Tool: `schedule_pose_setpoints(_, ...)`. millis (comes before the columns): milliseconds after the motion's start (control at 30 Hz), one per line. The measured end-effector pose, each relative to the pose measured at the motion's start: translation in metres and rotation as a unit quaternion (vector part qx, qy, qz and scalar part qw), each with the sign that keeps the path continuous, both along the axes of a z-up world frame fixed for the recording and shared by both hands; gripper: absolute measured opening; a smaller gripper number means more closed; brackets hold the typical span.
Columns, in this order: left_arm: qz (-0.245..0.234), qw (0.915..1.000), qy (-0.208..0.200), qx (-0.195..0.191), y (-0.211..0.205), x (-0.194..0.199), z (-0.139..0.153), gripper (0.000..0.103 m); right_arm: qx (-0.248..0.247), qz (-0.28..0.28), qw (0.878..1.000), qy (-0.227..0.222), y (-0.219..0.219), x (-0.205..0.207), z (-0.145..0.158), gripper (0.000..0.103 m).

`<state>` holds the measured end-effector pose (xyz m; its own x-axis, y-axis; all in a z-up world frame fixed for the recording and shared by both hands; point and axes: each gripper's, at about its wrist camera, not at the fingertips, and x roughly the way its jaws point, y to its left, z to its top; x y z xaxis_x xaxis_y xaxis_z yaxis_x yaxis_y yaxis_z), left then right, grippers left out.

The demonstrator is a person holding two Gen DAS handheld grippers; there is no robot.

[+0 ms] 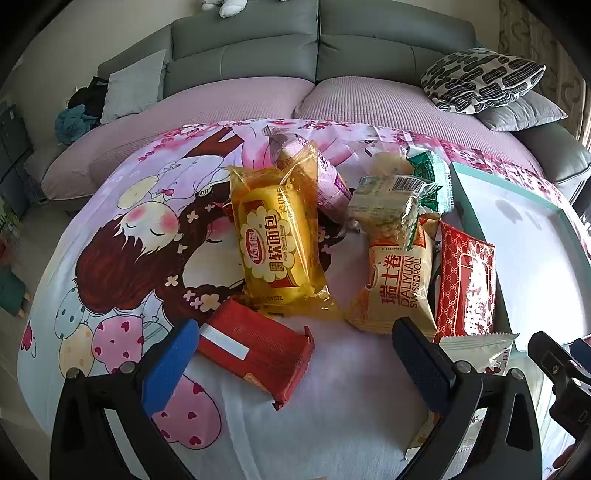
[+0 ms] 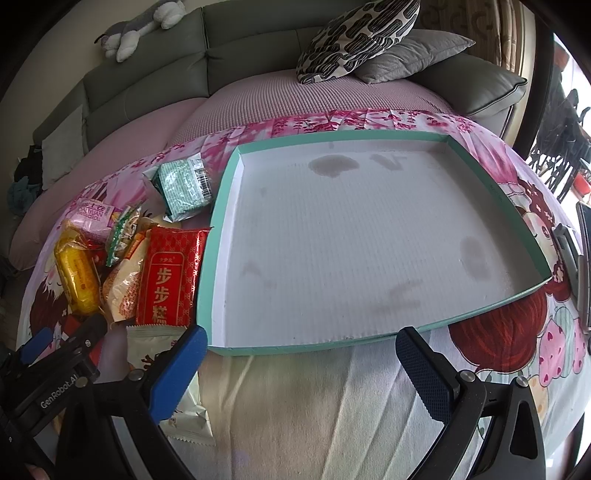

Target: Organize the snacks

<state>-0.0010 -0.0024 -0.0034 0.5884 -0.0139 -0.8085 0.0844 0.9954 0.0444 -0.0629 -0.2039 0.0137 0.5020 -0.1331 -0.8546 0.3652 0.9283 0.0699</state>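
Snacks [image 1: 280, 236] piled beside teal tray [image 2: 221, 206]. Left fingers [image 1: 170, 365] spread wide over red pack [image 1: 255, 350]. Right fingers [image 2: 177, 373] spread too, holding nothing.

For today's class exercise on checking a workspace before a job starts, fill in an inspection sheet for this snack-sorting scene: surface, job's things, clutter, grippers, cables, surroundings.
Surface: cartoon-print cloth over the table, lying fairly flat.
Job's things: snack pile beside the tray, including yellow bread pack, Swiss roll pack, red cake pack, red wrapped bar, green packet; teal-rimmed tray holds no snacks, its white floor stained.
Clutter: dark device at the table's right edge, unidentifiable.
Grippers: left gripper open, holding nothing; right gripper open, holding nothing.
Cables: nothing seen.
Surroundings: grey sofa, patterned cushion, plush toy.
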Motion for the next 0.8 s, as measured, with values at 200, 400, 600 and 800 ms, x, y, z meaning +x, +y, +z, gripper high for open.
schedule_pose_setpoints(200, 0.000, 1.0000, 0.002, 0.001, 0.0002, 0.0001, -0.0020, 0.103, 0.001, 0.001, 1.000, 0.001, 0.0004, -0.0003, -0.0008, 0.103)
schedule_pose_setpoints(400, -0.001, 1.0000, 0.003, 0.001, 0.0013, 0.0007, -0.0027, 0.103, 0.001, 0.001, 1.000, 0.000, 0.0001, -0.0006, -0.0011, 0.103)
schedule_pose_setpoints(600, -0.001, 1.0000, 0.003, 0.002, 0.0013, 0.0006, -0.0030, 0.103, 0.001, 0.002, 1.000, 0.000, -0.0003, -0.0010, -0.0013, 0.103)
schedule_pose_setpoints(800, -0.001, 1.0000, 0.003, 0.002, 0.0014, 0.0006, -0.0029, 0.103, 0.002, 0.002, 1.000, 0.000, -0.0004, -0.0010, -0.0014, 0.103)
